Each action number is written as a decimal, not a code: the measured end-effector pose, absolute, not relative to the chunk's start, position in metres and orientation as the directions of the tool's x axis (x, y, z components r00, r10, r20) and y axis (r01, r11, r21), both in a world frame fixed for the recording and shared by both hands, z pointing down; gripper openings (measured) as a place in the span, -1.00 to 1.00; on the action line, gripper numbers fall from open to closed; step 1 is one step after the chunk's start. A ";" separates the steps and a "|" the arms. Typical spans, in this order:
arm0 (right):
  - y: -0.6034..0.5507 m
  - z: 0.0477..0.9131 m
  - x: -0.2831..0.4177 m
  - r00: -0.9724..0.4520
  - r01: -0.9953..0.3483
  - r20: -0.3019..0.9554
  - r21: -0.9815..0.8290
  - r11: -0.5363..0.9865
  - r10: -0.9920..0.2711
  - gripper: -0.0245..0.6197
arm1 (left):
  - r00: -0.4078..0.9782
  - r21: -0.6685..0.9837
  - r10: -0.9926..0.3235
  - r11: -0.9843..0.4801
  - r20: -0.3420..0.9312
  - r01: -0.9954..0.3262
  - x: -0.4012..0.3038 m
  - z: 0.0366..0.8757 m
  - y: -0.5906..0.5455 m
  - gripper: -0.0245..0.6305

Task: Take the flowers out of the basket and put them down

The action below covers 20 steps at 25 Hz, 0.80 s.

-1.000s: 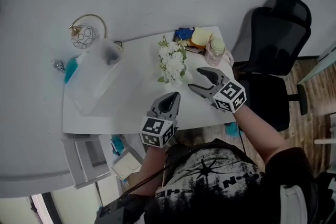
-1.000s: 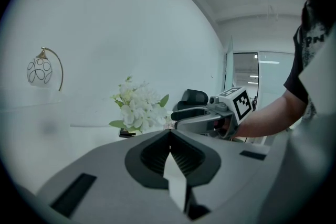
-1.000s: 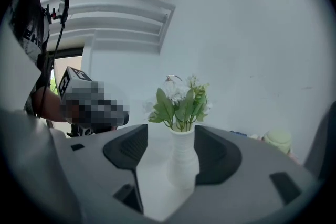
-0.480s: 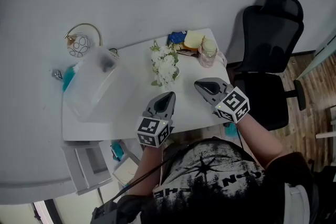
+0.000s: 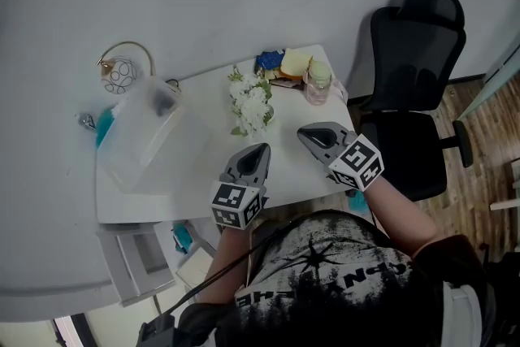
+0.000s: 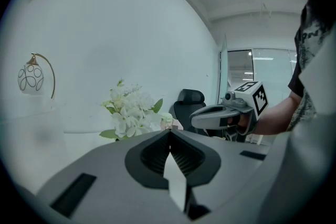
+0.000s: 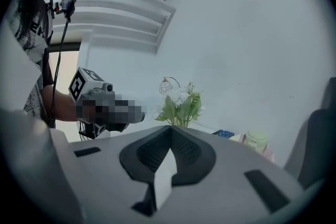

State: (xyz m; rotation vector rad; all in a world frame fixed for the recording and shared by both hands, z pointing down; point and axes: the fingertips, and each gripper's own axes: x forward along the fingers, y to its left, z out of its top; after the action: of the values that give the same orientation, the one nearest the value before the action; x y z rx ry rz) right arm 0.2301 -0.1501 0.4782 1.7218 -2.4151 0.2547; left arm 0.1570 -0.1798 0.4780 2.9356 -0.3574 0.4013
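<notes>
- Right claw point(image 5: 303, 133) is snapped together now, nothing between its jaws. A second ago it stood wide apart just beside the flowers, and it has drawn back towards the near edge of the table.
- Left claw point(image 5: 261, 149) is pressed together and empty too, parked beside it over the near edge and aimed at the bouquet.
- My read: with both claws closed on nothing and clear of the blooms, no hold exists. Either the flowers are already set down, or a fresh grab must start from open jaws.
- Table point(image 5: 203, 175), white, carries everything.
- Office chair point(image 5: 414, 69), black, stands past the right edge.
- Clear tub point(image 5: 146, 126) lies tilted along the left edge.
- Flowers point(image 5: 250, 101) stand upright on the far half, near the far edge and left of the far right corner, touching neither claw.
- Bouquet look: a tight bunch of white blossoms with green leaves fanning out low. I cannot make out any basket around the stems.
- Jar point(image 5: 317, 81), pale-lidded, sits at the far right corner.
</notes>
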 end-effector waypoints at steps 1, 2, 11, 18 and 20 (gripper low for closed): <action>-0.150 0.479 0.230 -0.323 -0.946 0.232 -0.046 0.322 -0.917 -0.87 | 0.935 0.124 -0.213 -0.959 0.283 -0.256 0.156 0.478 -0.180 -0.89; -0.150 0.480 0.230 -0.323 -0.946 0.235 -0.046 0.321 -0.917 -0.87 | 0.935 0.125 -0.214 -0.958 0.283 -0.257 0.156 0.478 -0.180 -0.89; -0.149 0.492 0.231 -0.307 -0.951 0.273 -0.062 0.302 -0.912 -0.87 | 0.935 0.130 -0.211 -0.958 0.284 -0.255 0.156 0.479 -0.177 -0.89; -0.150 0.496 0.221 -0.319 -0.946 0.284 -0.040 0.321 -0.904 -0.87 | 0.936 0.133 -0.203 -0.959 0.288 -0.249 0.161 0.483 -0.175 -0.89; -0.149 0.497 0.219 -0.322 -0.945 0.287 -0.034 0.326 -0.902 -0.87 | 0.936 0.135 -0.203 -0.959 0.289 -0.249 0.161 0.484 -0.175 -0.89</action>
State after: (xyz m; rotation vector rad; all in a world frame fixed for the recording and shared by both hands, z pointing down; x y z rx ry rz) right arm 0.2192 -0.1491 0.4966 1.6827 -2.3739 0.2876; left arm 0.1608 -0.1747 0.4840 2.9233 -0.3439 0.4092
